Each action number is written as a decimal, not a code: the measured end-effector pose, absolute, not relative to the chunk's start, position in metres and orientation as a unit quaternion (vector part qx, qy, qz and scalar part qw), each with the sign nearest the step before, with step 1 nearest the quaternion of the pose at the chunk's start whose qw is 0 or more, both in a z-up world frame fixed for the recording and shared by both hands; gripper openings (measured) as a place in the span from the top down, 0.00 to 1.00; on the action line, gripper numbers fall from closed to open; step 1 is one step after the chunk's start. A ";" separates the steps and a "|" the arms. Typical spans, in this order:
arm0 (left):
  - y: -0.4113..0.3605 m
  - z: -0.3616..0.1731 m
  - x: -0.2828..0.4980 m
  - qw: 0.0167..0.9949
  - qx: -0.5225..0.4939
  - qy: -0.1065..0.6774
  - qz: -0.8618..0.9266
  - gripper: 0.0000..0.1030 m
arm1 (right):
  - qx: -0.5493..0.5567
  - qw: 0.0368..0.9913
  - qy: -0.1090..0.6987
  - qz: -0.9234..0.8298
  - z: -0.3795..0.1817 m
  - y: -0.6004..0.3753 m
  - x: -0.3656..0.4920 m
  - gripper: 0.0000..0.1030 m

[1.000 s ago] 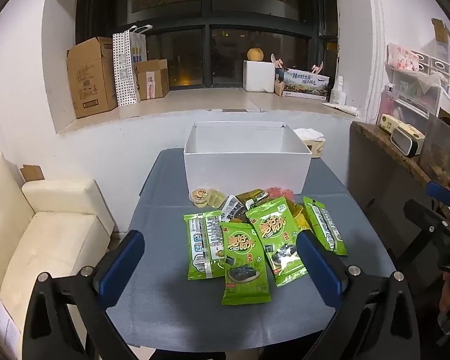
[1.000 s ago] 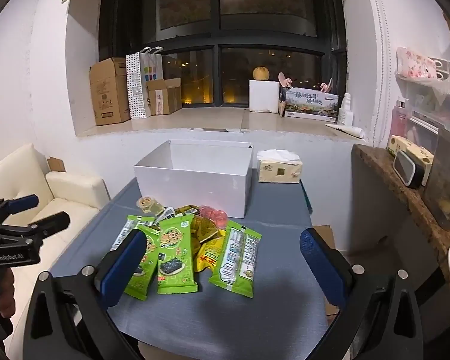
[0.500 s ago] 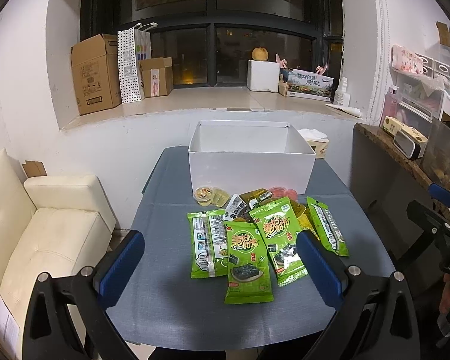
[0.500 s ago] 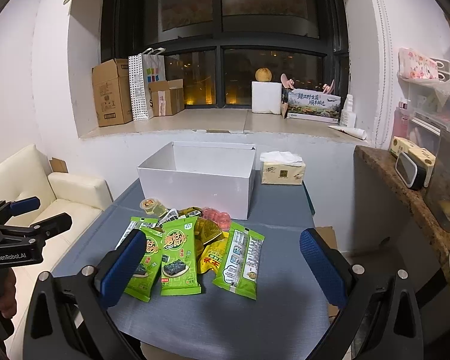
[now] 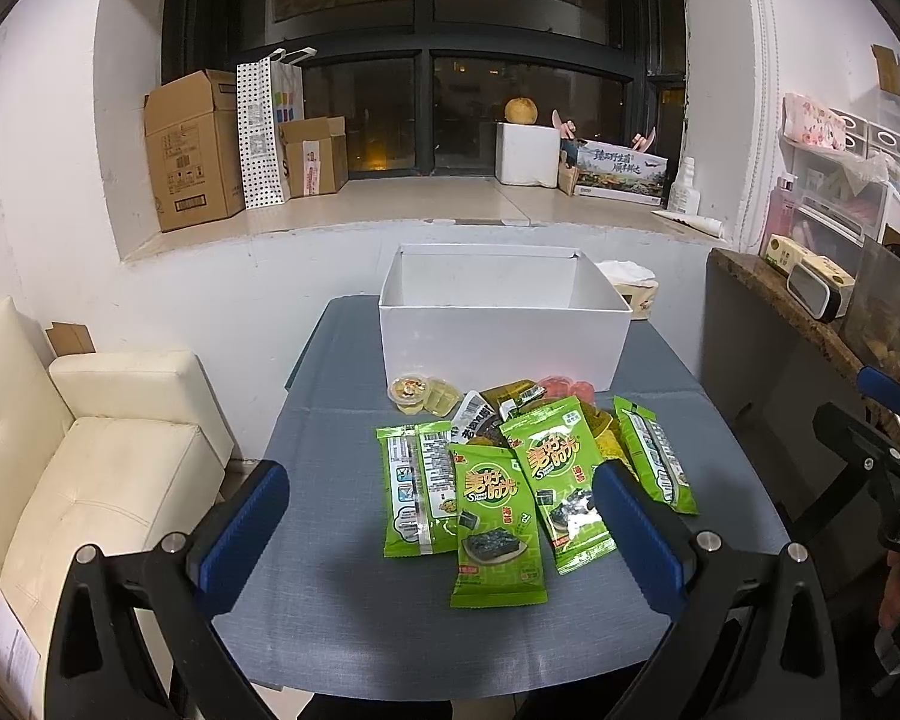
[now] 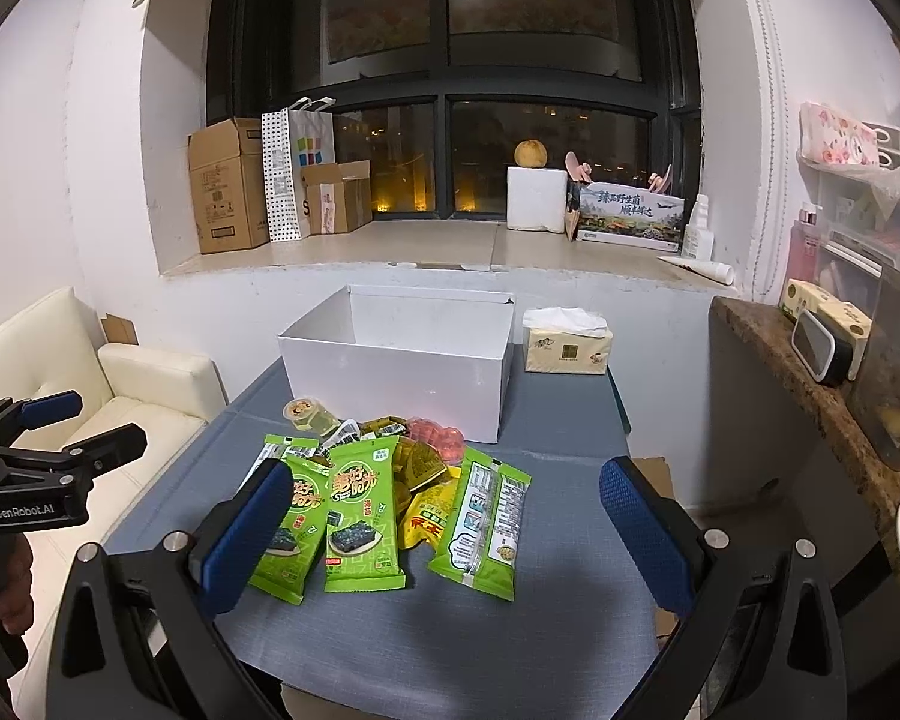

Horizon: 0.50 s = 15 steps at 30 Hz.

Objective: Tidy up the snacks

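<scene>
Both claws agape; snack pile (image 5: 510, 468) before white box (image 5: 498, 336).

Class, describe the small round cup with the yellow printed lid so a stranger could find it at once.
Start at the white box on the grey table. Below the left end of its front wall, at the far left corner of the snack pile, sits the round cup. Unlike the flat green packets nearer the camera, it is a small clear tub with a yellow printed lid.

A grey table (image 5: 342, 516) carries a white box (image 5: 498, 339), snack packets (image 5: 495, 516) and a tissue pack (image 6: 566, 348).
</scene>
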<state>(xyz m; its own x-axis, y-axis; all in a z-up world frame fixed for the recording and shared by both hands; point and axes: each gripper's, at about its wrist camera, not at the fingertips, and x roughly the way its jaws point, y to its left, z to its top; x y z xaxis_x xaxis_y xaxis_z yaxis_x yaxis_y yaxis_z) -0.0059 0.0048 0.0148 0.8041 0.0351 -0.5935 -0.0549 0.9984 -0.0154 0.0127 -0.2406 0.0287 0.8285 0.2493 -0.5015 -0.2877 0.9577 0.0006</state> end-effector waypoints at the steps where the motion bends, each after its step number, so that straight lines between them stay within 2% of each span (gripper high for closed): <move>1: 0.005 0.015 -0.006 0.950 -0.016 0.312 0.024 0.00 | -0.038 0.955 0.256 0.141 0.029 -0.241 0.012 0.00; 15: 0.007 0.014 -0.008 0.950 -0.016 0.312 0.025 0.00 | -0.041 0.954 0.259 0.144 0.028 -0.238 0.011 0.00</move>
<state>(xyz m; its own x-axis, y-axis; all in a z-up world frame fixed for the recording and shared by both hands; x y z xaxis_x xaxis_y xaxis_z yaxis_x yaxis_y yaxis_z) -0.0081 0.0071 0.0141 0.8038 0.0378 -0.5937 -0.0574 0.9983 -0.0141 0.0112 -0.2375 0.0281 0.8244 0.2534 -0.5060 -0.2956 0.9553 -0.0032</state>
